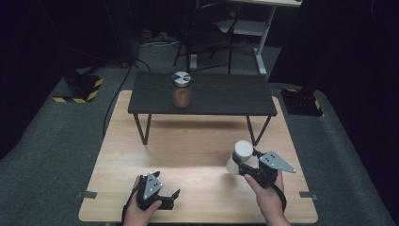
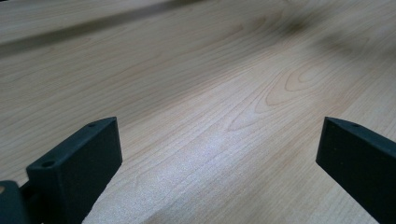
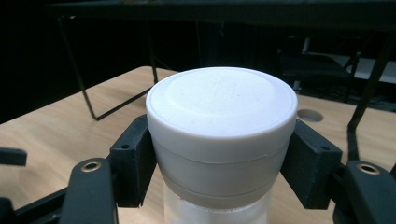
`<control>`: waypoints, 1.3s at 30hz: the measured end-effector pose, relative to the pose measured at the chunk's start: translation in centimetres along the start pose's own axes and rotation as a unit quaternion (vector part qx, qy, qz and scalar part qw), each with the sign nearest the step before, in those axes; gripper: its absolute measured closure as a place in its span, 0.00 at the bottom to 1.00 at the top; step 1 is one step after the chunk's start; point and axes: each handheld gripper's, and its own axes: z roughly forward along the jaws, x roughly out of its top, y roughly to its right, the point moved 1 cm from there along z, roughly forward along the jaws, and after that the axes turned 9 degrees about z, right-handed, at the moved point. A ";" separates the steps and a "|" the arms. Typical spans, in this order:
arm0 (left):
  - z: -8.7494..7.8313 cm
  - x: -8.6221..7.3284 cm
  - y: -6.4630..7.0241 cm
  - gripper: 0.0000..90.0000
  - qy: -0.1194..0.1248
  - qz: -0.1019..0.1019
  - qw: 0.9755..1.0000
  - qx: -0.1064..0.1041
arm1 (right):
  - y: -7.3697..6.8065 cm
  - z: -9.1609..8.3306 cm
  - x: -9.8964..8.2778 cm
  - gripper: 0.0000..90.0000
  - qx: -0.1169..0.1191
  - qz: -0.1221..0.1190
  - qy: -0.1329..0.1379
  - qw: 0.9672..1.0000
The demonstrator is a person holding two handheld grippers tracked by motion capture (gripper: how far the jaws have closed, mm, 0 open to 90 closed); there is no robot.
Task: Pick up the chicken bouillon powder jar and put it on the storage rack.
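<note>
Your right gripper (image 1: 241, 162) clamps a white-lidded container (image 1: 240, 157) over the wooden table (image 1: 197, 155), at about four o'clock from the table's centre in the high view, with both black jaws pressed against the sides just under the lid. In the right gripper view the white-lidded container (image 3: 222, 135) stands upright between those jaws, its long axis vertical; whether its base touches the wood or rides just above it cannot be told. The lid is broad, round and matt white with a shallow raised disc on top; below it the body turns pale and translucent.

The relation that matters: the small black shelf (image 1: 202, 94) lies at twelve o'clock from your right hand, well apart, raised on thin wire legs, so in my judgement any carry to it must go up and forward while keeping the container's axis vertical. A glass jar with a metal lid (image 1: 181, 89) and brownish contents already stands on the shelf's left half, leaving its right half bare, the side nearer your right hand.

Your left gripper (image 1: 164, 197) rests low at seven o'clock on the table, its jaws spread wide and holding nothing; in the left gripper view bare wood grain (image 2: 210, 116) lies between them
</note>
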 end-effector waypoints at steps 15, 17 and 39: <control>0.0 0.0 0.1 0.00 -0.001 0.001 1.000 0.000 | -0.1 -0.3 4.5 0.38 -0.008 0.003 0.025 1.000; 0.0 0.0 0.1 0.01 -0.001 -0.001 1.000 0.001 | -0.2 -0.3 5.1 0.38 -0.010 0.001 0.028 1.000; 0.0 0.1 0.0 0.01 -0.002 -0.001 1.000 -0.004 | -0.4 -0.2 10.7 0.38 -0.019 -0.008 0.060 0.998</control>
